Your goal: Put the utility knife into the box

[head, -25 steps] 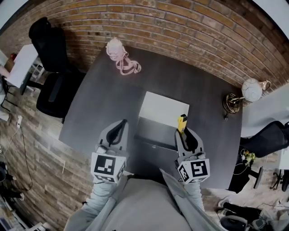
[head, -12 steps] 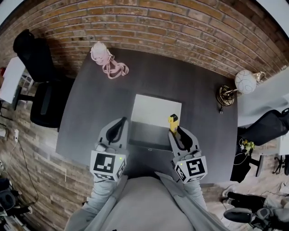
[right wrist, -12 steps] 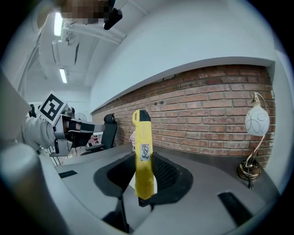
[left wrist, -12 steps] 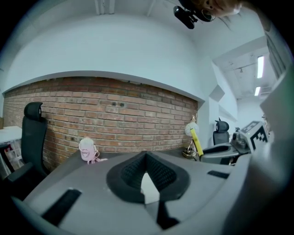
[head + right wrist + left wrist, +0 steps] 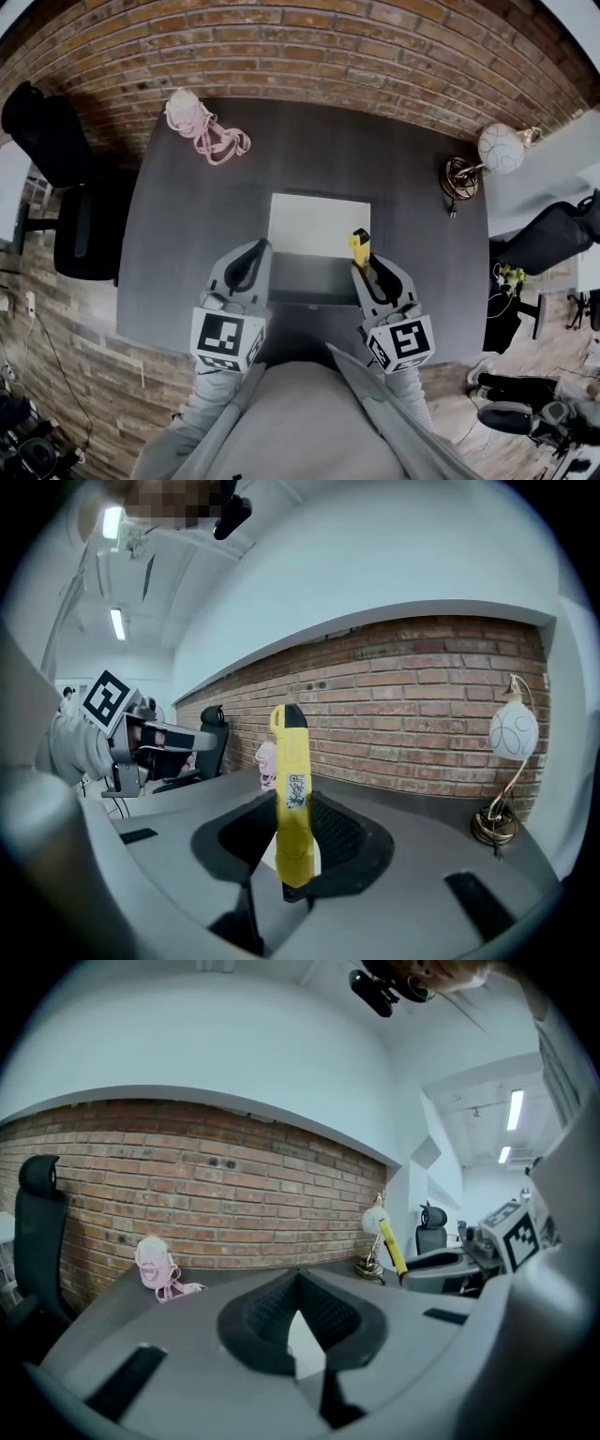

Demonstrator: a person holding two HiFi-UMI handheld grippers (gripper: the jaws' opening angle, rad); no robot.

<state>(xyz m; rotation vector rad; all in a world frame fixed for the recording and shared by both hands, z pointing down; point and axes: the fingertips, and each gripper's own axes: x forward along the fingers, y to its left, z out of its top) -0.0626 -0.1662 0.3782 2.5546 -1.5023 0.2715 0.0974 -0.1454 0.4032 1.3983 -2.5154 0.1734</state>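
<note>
The yellow utility knife stands upright in my right gripper, which is shut on its lower end, at the right edge of the box. The box lies at the table's middle front, with a white panel behind its dark grey part. In the right gripper view the utility knife rises from the right gripper, black tip up. My left gripper hovers at the box's left edge, shut and holding nothing. In the left gripper view the left gripper is seen, with the utility knife off to the right.
A pink bundle with cords lies at the dark table's far left corner. A brass lamp with a white globe stands at the far right. A brick wall runs behind; a black office chair stands left of the table.
The head view has shifted, so the table sits further left in the picture. Both grippers keep about the same places beside the box; the knife stays held upright.
</note>
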